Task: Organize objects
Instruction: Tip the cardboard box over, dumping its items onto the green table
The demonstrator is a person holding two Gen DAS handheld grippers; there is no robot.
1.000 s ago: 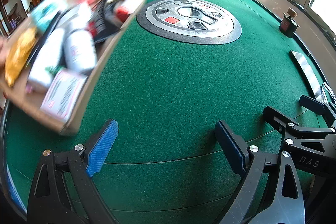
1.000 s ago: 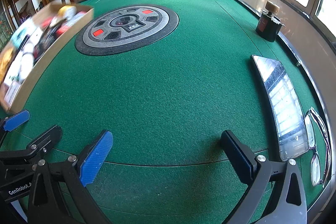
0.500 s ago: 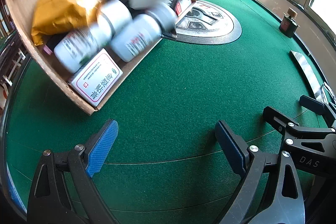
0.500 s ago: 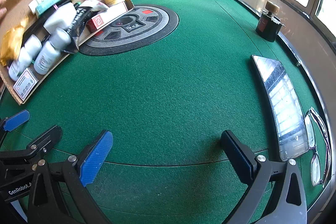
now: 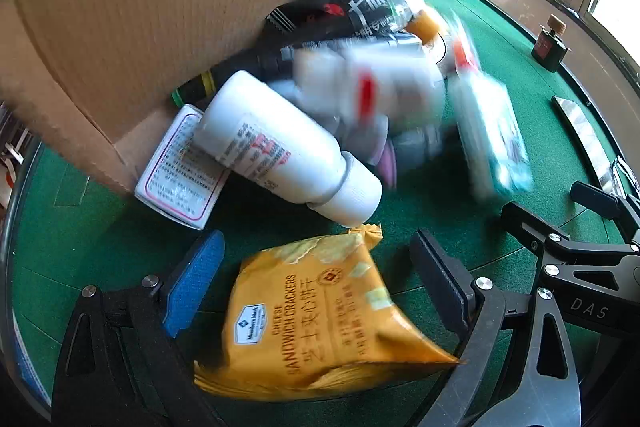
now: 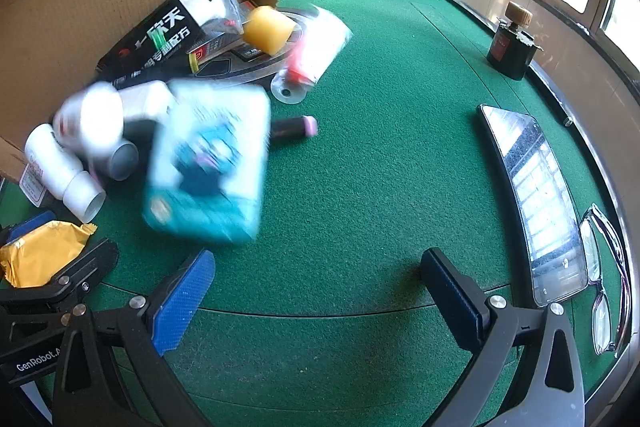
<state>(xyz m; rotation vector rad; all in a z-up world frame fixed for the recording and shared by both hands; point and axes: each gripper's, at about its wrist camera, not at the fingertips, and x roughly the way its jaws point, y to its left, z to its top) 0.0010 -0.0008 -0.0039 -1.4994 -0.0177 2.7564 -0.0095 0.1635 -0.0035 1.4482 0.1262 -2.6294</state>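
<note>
- Left wrist view: the cardboard box, which lay flat at the far left of the worktop a second ago, is now tipped over, and its contents have spilled onto the green felt.
- A yellow cracker bag lies between the fingers of the left tool. The fingers stand wide apart and grip nothing.
- A white bottle lies on its side over a flat white box, both at the mouth of the cardboard box.
- Right wrist view: a teal packet is blurred, apparently mid-tumble. A yellow cylinder and a black pouch lie beyond it.
- The right tool is spread wide and empty, over bare felt.
- Judgement: the items are now loose and within reach, so sorting can begin. Several items are blurred and may not have settled.
</note>
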